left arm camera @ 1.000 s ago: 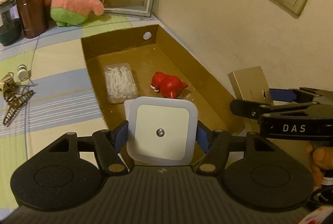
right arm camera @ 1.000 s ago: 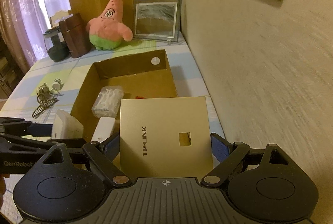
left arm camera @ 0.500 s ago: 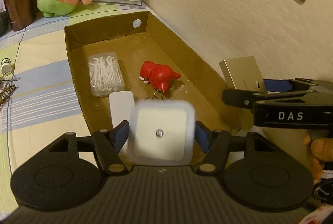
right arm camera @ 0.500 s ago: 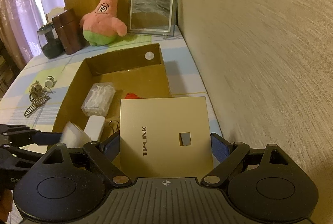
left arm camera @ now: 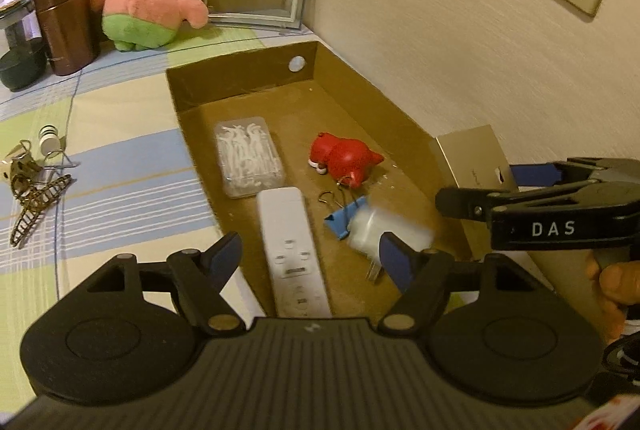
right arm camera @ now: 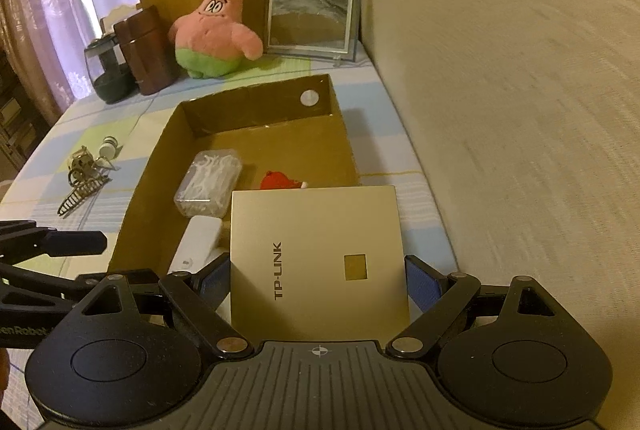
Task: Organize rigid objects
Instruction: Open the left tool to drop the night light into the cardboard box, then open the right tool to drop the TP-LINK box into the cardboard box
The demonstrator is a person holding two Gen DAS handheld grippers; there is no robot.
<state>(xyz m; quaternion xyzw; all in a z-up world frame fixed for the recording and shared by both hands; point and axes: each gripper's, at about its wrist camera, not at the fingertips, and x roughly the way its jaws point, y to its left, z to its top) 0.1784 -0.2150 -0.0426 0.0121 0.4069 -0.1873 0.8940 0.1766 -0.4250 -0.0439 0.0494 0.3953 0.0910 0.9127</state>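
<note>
Now the left gripper [left arm camera: 310,262] has its jaws opening with nothing pressed between them; the white plug-in night light [left arm camera: 386,232], blurred, sits in the cardboard box [left arm camera: 240,80] just beyond the right fingertip, lower right of centre, against a blue binder clip [left arm camera: 340,220]. A white remote [left arm camera: 290,250] lies in the gap between the fingers, on the box floor. The right gripper [right arm camera: 318,280] clamps a gold TP-LINK box [right arm camera: 318,262], filling that frame's lower centre above the cardboard box's near end.

Left gripper [left arm camera: 310,258] opening — right gripper [right arm camera: 320,280] clamped.
</note>
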